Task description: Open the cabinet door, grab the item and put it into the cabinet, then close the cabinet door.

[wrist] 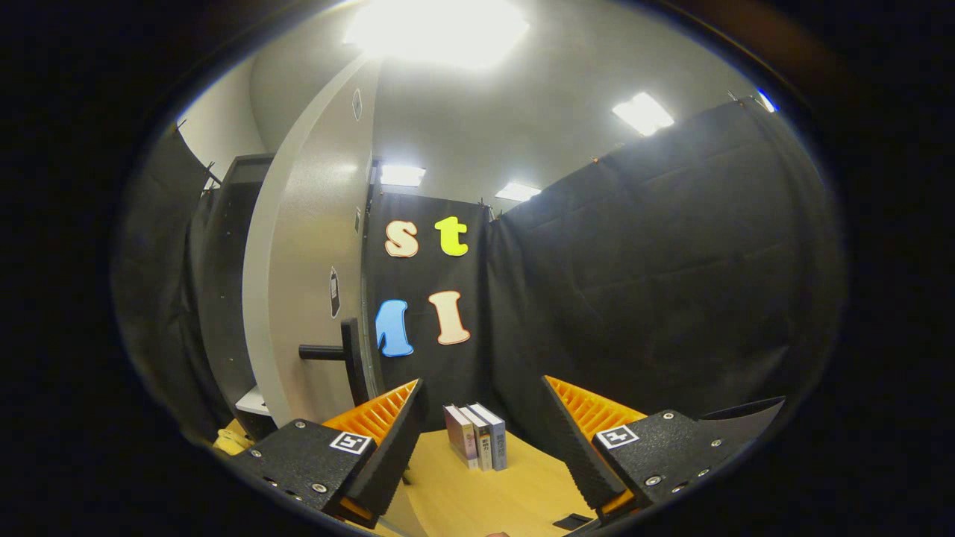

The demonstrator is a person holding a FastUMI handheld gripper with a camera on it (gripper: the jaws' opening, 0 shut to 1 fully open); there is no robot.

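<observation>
No text can be read. The books' spines carry print too small to make out, the stickers on the cabinet door are illegible, and the gripper bears only square coded markers, its fingers spread apart.

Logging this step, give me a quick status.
Fingers open, holding nothing. Grey cabinet door swung open, black handle beside left finger. Three upright books on wooden table ahead between fingers, path clear.

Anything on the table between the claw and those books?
No: in the gripper view the open claw has only bare wooden table ahead of it up to the three upright books.
</observation>
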